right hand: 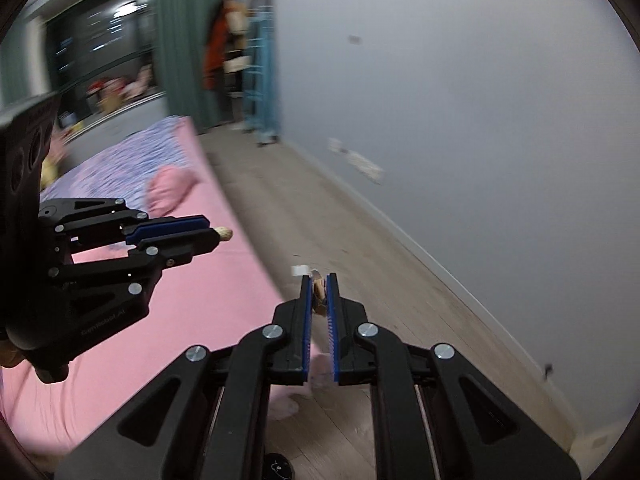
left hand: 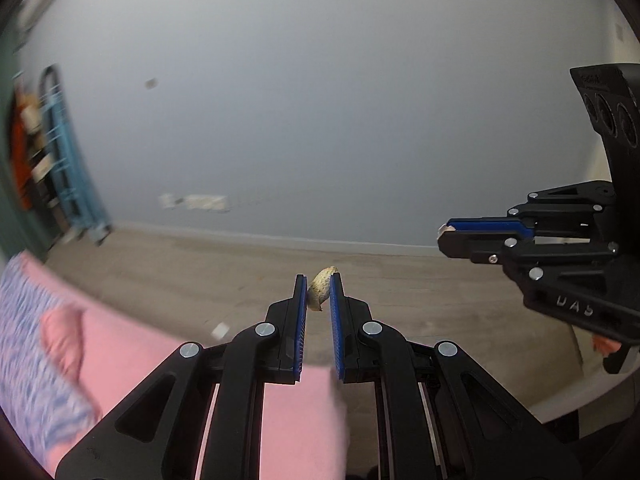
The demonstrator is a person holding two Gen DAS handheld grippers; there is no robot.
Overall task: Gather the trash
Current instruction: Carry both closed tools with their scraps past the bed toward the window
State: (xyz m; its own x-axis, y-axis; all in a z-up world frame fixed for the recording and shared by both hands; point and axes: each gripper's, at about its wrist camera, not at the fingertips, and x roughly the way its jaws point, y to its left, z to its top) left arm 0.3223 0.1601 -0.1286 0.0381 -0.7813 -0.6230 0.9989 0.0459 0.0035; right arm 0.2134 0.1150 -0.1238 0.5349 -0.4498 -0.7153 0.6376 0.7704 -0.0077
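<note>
Both grippers are carrying: left gripper (left hand: 319,294) is pinching a peanut shell (left hand: 320,290) at its fingertips, right gripper (right hand: 319,294) is pinching a smaller shell scrap (right hand: 319,288). Pickup looks done; no bin is showing ahead of either, so drop-off is pending, and a white scrap (right hand: 301,270) is lying on the floor just beyond the right tips.

We hold a small tan peanut shell (left hand: 320,289) tight between the blue pads of our left gripper (left hand: 319,294). Our right gripper (left hand: 444,236) is off to the side, pinching a pale scrap. Below us lie a pink bed (left hand: 132,344) and the wooden floor (left hand: 224,264).
</note>
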